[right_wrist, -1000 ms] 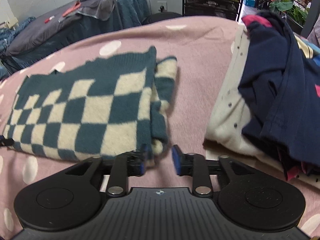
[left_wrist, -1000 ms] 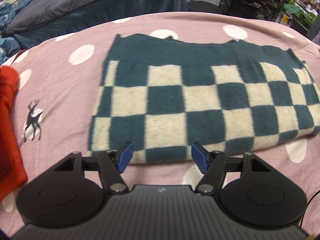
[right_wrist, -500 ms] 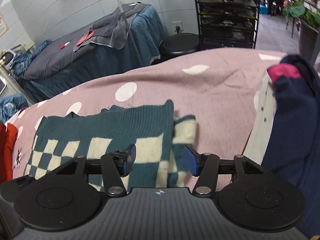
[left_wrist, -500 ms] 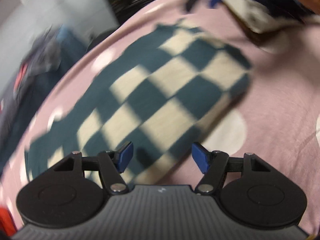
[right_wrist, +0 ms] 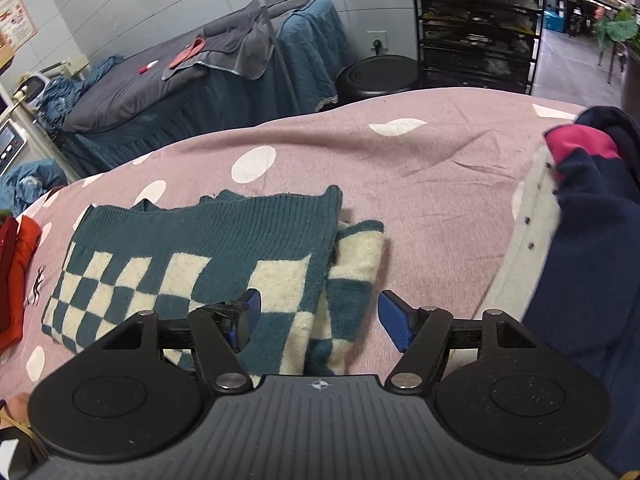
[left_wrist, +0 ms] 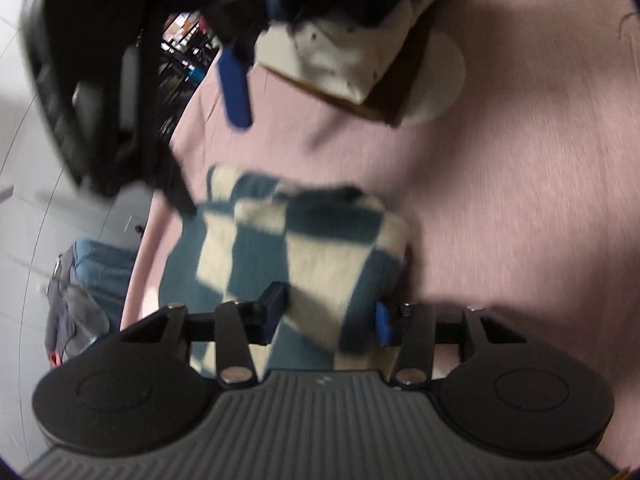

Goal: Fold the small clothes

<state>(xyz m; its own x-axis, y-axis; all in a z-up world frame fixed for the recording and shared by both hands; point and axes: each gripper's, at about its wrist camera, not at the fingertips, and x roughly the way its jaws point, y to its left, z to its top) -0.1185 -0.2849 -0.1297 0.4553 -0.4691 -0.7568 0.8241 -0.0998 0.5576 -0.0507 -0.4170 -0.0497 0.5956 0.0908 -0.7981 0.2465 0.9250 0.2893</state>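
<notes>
A teal-and-cream checkered sweater (right_wrist: 180,256) lies folded on the pink dotted bedspread (right_wrist: 420,184). In the blurred left wrist view its right end (left_wrist: 304,240) bulges up between the pads of my left gripper (left_wrist: 328,316), whose jaws are closing on the fabric. My right gripper (right_wrist: 316,316) hovers over that same end with its jaws opening wide and no pad touching the fabric. One of its blue fingers (left_wrist: 236,88) shows in the left wrist view, above the sweater.
A pile of navy, pink and pale grey clothes (right_wrist: 592,240) lies on the bed to the right, and its pale garment (left_wrist: 340,52) is beyond the sweater. Red clothing (right_wrist: 16,264) sits at the left edge. Beyond stand another bed (right_wrist: 160,92), a black stool (right_wrist: 376,76) and shelving (right_wrist: 476,28).
My left gripper swung from the sweater's long front edge round to its right end, rolled over, and narrowed onto the fabric. My right gripper's jaws widened and drew back from the sweater's corner.
</notes>
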